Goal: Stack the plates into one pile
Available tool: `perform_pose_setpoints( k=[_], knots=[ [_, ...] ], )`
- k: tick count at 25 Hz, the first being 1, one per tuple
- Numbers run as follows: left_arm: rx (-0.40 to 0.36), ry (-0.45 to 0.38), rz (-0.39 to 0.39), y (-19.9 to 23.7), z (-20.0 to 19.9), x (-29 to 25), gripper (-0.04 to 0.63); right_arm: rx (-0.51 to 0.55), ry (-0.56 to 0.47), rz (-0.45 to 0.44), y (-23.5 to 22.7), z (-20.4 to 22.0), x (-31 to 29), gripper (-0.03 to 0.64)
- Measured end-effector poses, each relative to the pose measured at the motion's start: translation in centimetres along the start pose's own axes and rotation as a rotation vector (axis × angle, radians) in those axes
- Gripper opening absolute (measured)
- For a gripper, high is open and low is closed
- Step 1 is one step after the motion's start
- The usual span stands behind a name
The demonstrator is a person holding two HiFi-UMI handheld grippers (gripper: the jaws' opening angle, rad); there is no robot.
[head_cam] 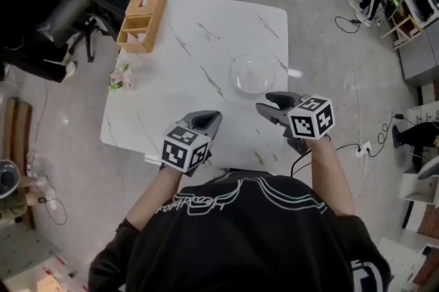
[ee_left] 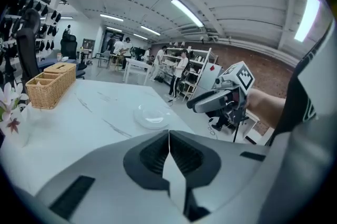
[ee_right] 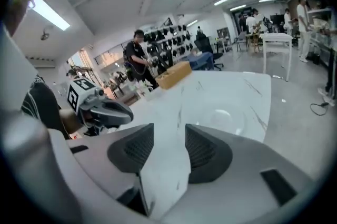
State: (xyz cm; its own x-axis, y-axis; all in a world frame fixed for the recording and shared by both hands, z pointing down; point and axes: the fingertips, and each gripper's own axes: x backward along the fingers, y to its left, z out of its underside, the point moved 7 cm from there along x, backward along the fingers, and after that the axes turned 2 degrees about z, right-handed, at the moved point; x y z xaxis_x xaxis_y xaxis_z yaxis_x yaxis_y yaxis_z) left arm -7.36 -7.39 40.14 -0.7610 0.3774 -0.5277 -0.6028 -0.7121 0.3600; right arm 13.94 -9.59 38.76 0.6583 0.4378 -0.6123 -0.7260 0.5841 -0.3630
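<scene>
Left tool point(head_cam: 211, 119) closed, right tool point(head_cam: 269, 103) parted, near clear plates point(head_cam: 252, 73)

Your table point(head_cam: 199, 44) has a smooth, glossy white top veined like marble, and the plates point(head_cam: 251, 73) on it are clear and shiny, like glass. The basket point(head_cam: 142, 18) is rough woven wicker. Your left gripper point(ee_left: 169, 136) and right gripper point(ee_right: 169, 144) show matt grey plastic shells with dark ribbed pads point(ee_right: 206, 150).
</scene>
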Motion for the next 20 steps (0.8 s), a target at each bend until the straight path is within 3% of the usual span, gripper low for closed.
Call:
perform_pose_setpoints(
  k=[5,8,12,16,20],
  knots=[
    [-0.039,-0.092,0.107,-3.3,-1.1,3.3,0.025,0.060,-0.251,-0.012,6.3,-0.2,4.1,0.067],
    [-0.057,-0.152,0.167,-5.1,-1.6,5.4,0.025,0.104,-0.389,-0.044,9.6,0.3,6.0,0.043],
    [-0.088,-0.231,0.222,-6.7,-2.0,8.2,0.025,0.149,-0.483,-0.027,12.8,1.2,7.5,0.032],
    [-0.154,-0.307,0.220,-7.2,-2.3,10.0,0.025,0.173,-0.563,0.015,14.5,1.8,8.9,0.026],
    [-0.163,-0.324,0.229,-7.4,-1.2,10.1,0.025,0.142,-0.598,0.035,14.6,3.1,9.4,0.026]
  ],
)
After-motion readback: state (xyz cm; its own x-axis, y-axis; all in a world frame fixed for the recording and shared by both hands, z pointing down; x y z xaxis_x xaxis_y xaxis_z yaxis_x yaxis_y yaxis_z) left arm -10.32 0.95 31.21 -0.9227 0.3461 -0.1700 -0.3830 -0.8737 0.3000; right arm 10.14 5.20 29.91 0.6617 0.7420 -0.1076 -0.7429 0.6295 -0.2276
